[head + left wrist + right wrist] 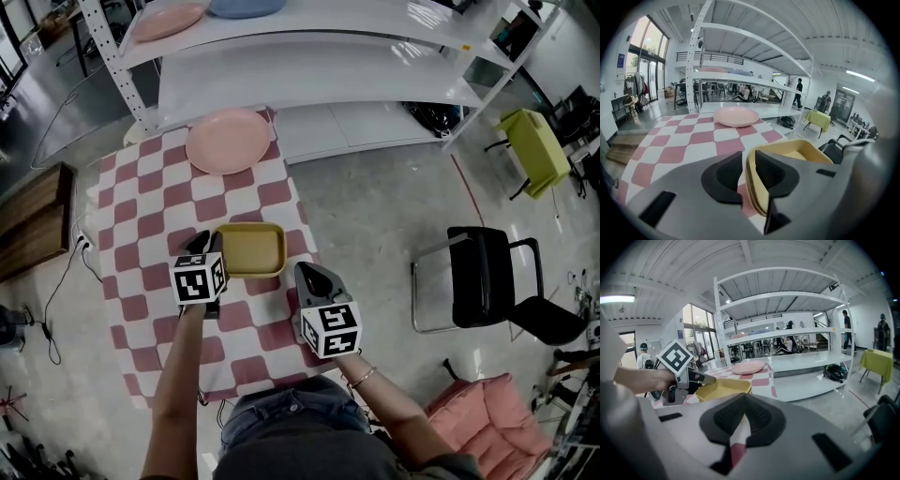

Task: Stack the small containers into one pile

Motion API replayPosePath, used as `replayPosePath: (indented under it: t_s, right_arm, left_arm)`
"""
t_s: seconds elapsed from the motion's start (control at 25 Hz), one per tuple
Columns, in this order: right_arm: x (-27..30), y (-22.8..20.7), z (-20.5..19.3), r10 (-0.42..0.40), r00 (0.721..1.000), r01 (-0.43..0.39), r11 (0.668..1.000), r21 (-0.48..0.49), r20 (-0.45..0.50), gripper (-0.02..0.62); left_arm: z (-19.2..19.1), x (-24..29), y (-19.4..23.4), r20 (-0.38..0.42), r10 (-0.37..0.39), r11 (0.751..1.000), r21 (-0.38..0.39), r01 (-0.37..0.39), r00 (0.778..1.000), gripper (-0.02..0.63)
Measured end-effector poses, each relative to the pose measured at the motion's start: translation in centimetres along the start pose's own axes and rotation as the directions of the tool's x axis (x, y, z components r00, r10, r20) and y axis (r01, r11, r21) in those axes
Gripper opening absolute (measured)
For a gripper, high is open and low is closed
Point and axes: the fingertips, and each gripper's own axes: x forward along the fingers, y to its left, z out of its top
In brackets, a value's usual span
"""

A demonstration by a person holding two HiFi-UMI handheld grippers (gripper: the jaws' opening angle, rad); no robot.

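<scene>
The left tool (748, 169) pinches the left wall of the yellow containers (253, 249), one pad outside and one inside. Two rims seem nested there, so the pile looks made, and the grip probably steadies or seats it. The pile sits on the checked surface (141, 234), nearer than the pink plate (228, 141). Just right of it, the right tool (743, 401) hangs with pads pressed together, empty, likely kept clear.
</scene>
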Motion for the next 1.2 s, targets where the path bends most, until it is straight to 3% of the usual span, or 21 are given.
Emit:
replayPosePath:
  t_s: [0.56, 1.2]
  right_arm:
    - [-0.7, 2.1, 2.3, 0.035, 0.997, -0.033, 0.999, -0.029, 0.062, 0.011]
    - [-5.6, 5.2, 2.9, 0.053, 0.99, -0.045, 0.997, -0.064, 0.128, 0.011]
  left_arm:
    - [1.2, -5.2, -0.4, 0.139, -0.033, 0.999, -0.006, 0.034, 0.99, 0.083]
    - [-0.4, -12.6, -0.9, 0.254, 0.016, 1.0, 0.0, -0.017, 0.967, 0.027]
